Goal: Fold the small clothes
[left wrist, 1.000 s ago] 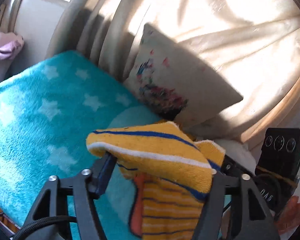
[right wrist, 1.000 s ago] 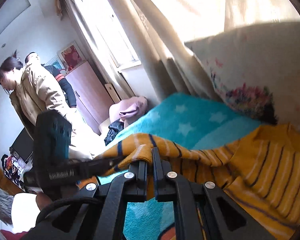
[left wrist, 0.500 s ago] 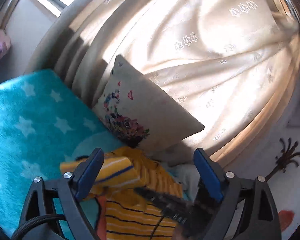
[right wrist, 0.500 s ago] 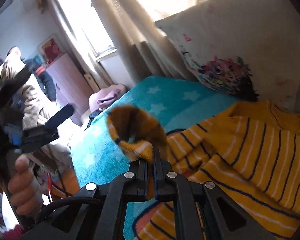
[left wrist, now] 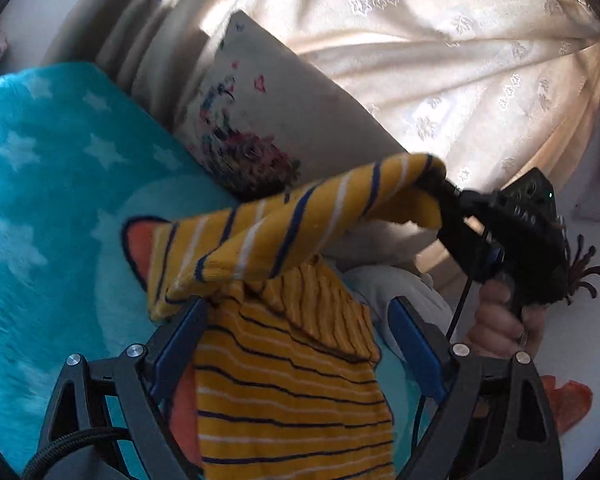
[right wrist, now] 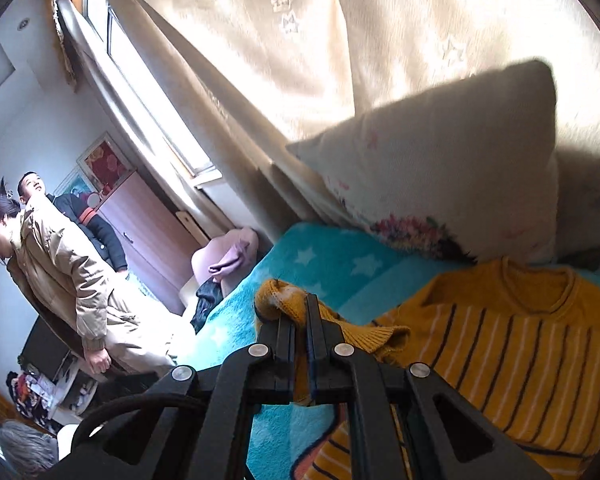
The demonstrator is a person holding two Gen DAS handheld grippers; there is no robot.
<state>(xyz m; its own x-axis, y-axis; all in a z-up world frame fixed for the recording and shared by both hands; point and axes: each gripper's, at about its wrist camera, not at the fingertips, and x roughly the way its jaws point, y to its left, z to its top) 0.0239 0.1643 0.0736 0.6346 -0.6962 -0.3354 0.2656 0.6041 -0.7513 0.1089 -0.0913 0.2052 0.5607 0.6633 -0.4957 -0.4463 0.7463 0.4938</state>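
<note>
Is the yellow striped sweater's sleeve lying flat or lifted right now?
Lifted. The right gripper is shut on the cuff, drawing the sleeve across above the sweater's body on the blue blanket.

Teal star blanket [left wrist: 40, 184], floral pillow [left wrist: 284, 120], cream curtain [left wrist: 440, 60], two bystanders [right wrist: 56, 264]

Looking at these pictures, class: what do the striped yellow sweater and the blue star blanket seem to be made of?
Striped yellow sweater: looks like knitted yarn, matte; ribbed loops show at the collar and cuff. Blue star blanket: probably plush synthetic fleece; its surface is fuzzy with a soft pile. The exact fibres cannot be told.
</note>
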